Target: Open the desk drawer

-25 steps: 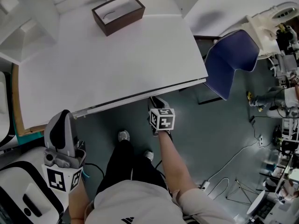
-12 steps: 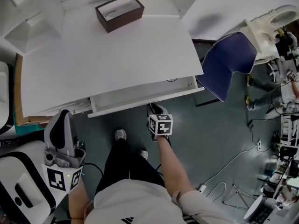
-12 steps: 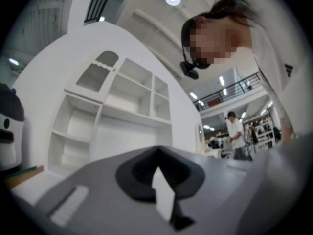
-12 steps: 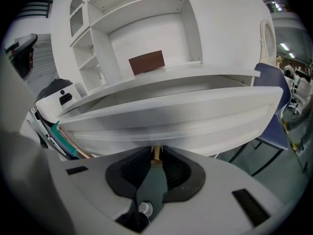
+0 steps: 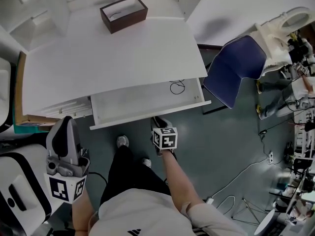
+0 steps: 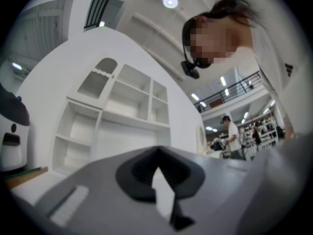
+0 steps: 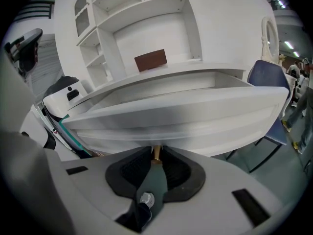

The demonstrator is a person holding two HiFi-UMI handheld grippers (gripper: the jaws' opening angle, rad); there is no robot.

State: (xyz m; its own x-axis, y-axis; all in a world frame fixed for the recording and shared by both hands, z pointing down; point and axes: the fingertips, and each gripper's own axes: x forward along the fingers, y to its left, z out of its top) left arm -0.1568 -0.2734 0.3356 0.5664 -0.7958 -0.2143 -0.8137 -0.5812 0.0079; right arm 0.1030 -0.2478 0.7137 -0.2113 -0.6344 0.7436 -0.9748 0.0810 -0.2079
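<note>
The white desk drawer stands pulled out from under the white desk top; a thin dark cable lies coiled in its right end. My right gripper is at the drawer's front edge, shut on the small brass knob under the drawer front. In the right gripper view the right gripper has its dark pads closing round the knob. My left gripper hangs at the lower left, away from the drawer, its tips together and nothing held. The left gripper faces white shelves.
A brown open box sits at the desk's back. A blue chair stands right of the drawer. My feet are just below the drawer front. A white machine is at the lower left. Cables lie on the floor.
The drawer has slid out from under the desk toward me, showing its inside and the cable. My right gripper moved back with the knob. The left gripper drifted only slightly.
</note>
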